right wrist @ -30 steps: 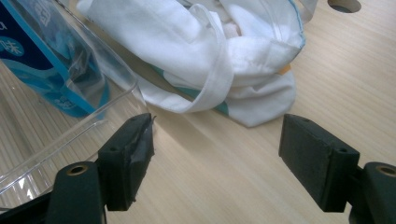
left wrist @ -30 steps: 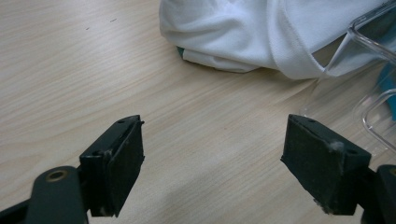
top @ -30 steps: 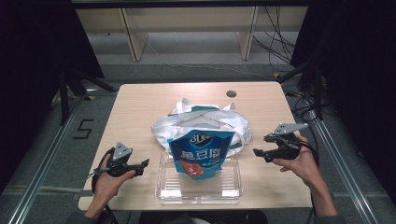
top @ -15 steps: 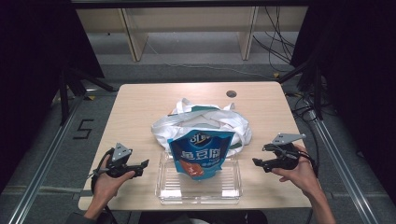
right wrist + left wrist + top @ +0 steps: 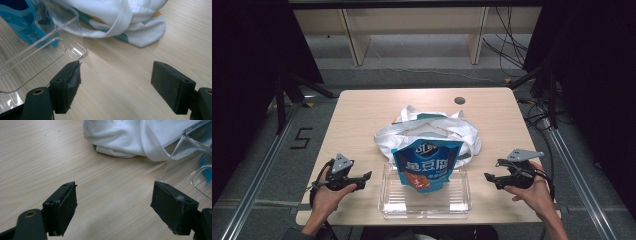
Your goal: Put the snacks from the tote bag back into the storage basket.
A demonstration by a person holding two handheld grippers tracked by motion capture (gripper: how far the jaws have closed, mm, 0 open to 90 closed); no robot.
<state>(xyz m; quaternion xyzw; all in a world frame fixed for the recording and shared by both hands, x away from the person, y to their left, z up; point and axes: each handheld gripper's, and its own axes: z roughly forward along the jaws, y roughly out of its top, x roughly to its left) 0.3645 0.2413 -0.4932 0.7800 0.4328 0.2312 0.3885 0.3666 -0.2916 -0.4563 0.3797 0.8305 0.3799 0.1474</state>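
The left gripper (image 5: 113,212) is standing with its jaws wide apart and nothing between them, bare table (image 5: 37,157) showing in the gap. The right gripper (image 5: 116,85) is likewise standing wide, holding nothing, its jaws pointing over bare wood just beside the corner of the clear tray (image 5: 45,62). In the high view the left gripper (image 5: 362,179) is sitting at the lower left of the frame in the person's left hand (image 5: 328,196), pointing toward the tray (image 5: 459,202); the right gripper (image 5: 490,178) is sitting at the lower right in the right hand (image 5: 532,192), pointing left toward the same tray, apart from it. The tray is lying at the lower centre of the frame, near the table's front edge. A blue snack bag (image 5: 427,166) is standing in it, leaning back against a white cloth bag (image 5: 387,140) that is lying crumpled in the middle of the table, touching the tray's far rim. Neither gripper is touching the snack bag, the tray or the cloth bag.
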